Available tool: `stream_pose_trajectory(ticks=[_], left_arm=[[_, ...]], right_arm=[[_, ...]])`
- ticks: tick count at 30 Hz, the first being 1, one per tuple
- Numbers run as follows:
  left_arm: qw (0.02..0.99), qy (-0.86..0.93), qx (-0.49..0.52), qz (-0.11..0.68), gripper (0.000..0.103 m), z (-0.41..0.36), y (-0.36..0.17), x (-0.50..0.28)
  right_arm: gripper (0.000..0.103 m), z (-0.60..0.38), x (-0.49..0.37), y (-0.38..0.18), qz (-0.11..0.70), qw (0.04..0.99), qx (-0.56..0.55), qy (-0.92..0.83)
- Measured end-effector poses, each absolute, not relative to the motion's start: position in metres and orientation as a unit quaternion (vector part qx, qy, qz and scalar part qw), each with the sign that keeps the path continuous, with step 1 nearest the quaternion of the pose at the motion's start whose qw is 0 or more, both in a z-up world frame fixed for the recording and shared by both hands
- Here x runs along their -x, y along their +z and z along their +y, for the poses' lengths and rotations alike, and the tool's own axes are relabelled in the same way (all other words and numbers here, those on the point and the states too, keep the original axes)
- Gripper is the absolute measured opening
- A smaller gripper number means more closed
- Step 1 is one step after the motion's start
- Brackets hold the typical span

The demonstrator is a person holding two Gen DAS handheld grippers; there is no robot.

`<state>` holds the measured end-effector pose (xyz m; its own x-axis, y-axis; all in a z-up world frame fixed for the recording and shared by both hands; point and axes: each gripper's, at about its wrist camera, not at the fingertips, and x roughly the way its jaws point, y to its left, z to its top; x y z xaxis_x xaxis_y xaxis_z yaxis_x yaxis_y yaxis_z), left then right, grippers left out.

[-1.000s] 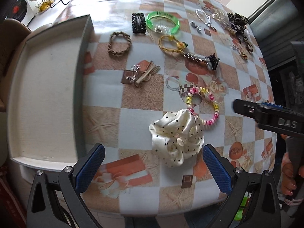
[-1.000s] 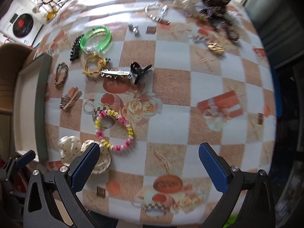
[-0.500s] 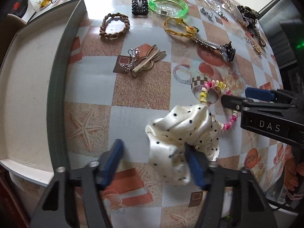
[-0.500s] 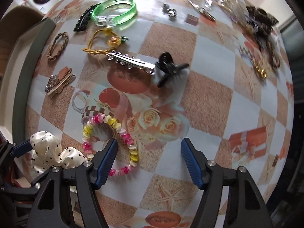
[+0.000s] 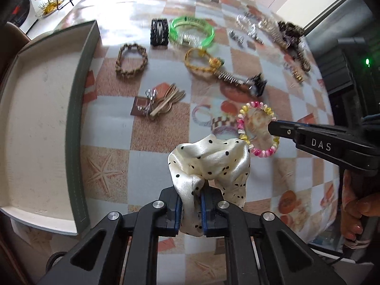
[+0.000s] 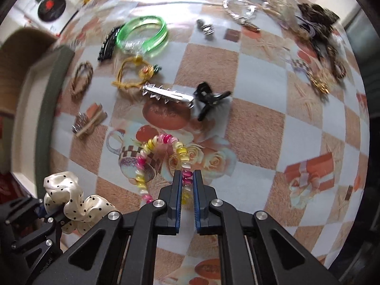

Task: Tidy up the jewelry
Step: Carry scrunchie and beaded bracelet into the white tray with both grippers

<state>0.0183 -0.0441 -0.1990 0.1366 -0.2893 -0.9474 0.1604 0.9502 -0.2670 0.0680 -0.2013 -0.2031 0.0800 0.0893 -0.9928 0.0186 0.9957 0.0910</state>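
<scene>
My left gripper [image 5: 192,197] is shut on a cream polka-dot scrunchie [image 5: 209,161] and holds it just above the table; the scrunchie also shows at the lower left of the right wrist view [image 6: 71,201]. My right gripper [image 6: 185,178] is shut on a pink and yellow spiral hair tie [image 6: 161,159], which also shows in the left wrist view [image 5: 257,128]. A cream-lined tray with a green rim [image 5: 78,118] lies to the left, empty where I can see it.
On the checkered tablecloth lie a green bangle [image 5: 192,32], a black clip [image 5: 159,32], a brown braided bracelet [image 5: 131,60], a yellow cord tie [image 5: 201,60], a silver clip with a black claw clip [image 6: 185,95] and a tangle of chains [image 5: 292,40] at the far right.
Both grippers have shut: the left on the scrunchie, the right on the spiral hair tie. Both came down and forward onto their items. The scrunchie is bunched and lifted.
</scene>
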Motion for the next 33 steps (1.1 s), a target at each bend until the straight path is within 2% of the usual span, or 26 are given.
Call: stream_pose_trajectory(ticks=[10, 18, 26, 33], left_arm=[[0.779, -0.133, 0.087, 0.606, 0.016, -0.011, -0.145, -0.011], [0.802, -0.094, 0.121, 0.577, 0.016, 0.056, -0.118, -0.017], [0.816, -0.049, 0.134, 0.561, 0.016, 0.129, -0.117, -0.039], [0.818, 0.001, 0.147, 0.556, 0.016, 0.187, -0.143, -0.083]], right_arm=[[0.009, -0.226, -0.053, -0.145, 0.661, 0.744, -0.087, 0.039], [0.009, -0.176, -0.07, -0.117, 0.641, 0.758, -0.091, 0.075], [0.009, -0.086, -0.112, -0.107, 0.626, 0.764, -0.077, 0.137], [0.009, -0.01, -0.153, -0.128, 0.627, 0.756, -0.067, 0.174]])
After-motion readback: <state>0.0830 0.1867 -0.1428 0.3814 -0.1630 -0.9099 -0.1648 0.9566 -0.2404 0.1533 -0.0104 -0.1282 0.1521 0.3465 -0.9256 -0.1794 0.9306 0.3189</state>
